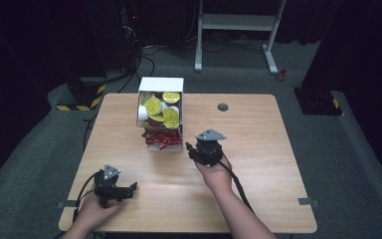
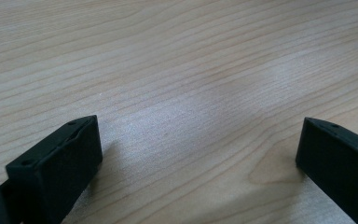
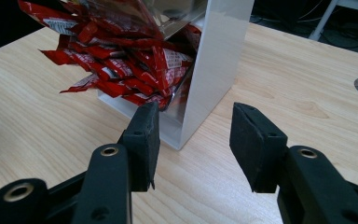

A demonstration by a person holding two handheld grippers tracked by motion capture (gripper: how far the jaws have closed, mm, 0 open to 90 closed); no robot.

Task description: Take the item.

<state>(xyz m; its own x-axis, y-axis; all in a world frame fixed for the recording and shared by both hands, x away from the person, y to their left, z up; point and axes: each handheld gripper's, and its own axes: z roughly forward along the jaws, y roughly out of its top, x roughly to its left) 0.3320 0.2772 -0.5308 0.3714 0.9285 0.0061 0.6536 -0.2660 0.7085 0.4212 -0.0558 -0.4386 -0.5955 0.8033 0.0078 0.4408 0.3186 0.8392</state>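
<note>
Holding yellow-lidded cups [image 1: 161,110] above red packets [image 3: 121,56], the white box [image 1: 160,84] faces both grippers' released fingers [image 3: 142,140].

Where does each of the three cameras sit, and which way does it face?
High view: above the person's side, looking forward and down on the table; forearms, left gripper, right gripper.
Left gripper view: low, along its open jaws, at bare wood.
Right gripper view: along its open jaws toward the white box and red packets.
High and right gripper views share box and packets.
</note>
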